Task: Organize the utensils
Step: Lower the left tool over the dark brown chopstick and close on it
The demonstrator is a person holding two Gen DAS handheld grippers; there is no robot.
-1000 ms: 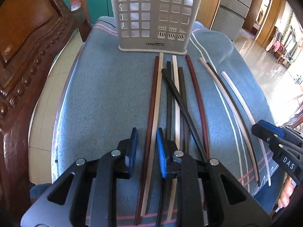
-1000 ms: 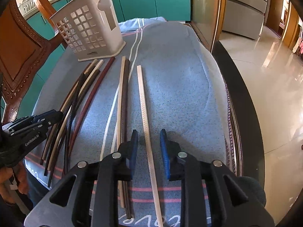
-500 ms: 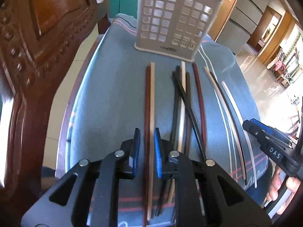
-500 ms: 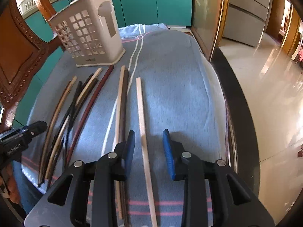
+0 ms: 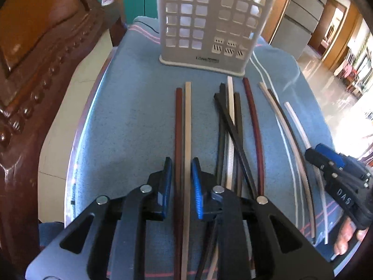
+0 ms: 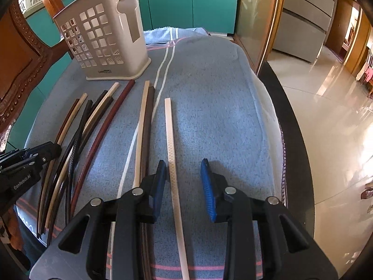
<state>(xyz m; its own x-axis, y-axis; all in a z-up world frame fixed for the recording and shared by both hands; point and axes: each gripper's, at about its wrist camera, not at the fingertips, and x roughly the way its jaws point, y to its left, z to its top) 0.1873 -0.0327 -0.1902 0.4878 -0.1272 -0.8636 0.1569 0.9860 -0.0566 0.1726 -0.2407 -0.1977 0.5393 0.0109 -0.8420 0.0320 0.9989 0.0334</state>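
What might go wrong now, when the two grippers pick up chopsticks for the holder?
1. The left gripper has a brown stick and a pale stick together between its fingers; one may slip out.
2. The right gripper is open, with the white stick beside one finger, off centre; closing may push it aside.
3. The holder stands free on the cloth; a long stick could tip it.

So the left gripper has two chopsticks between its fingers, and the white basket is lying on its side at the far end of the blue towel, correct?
Not quite: the white basket stands upright, as the left wrist view shows. The rest holds: left gripper, two chopsticks, blue towel.
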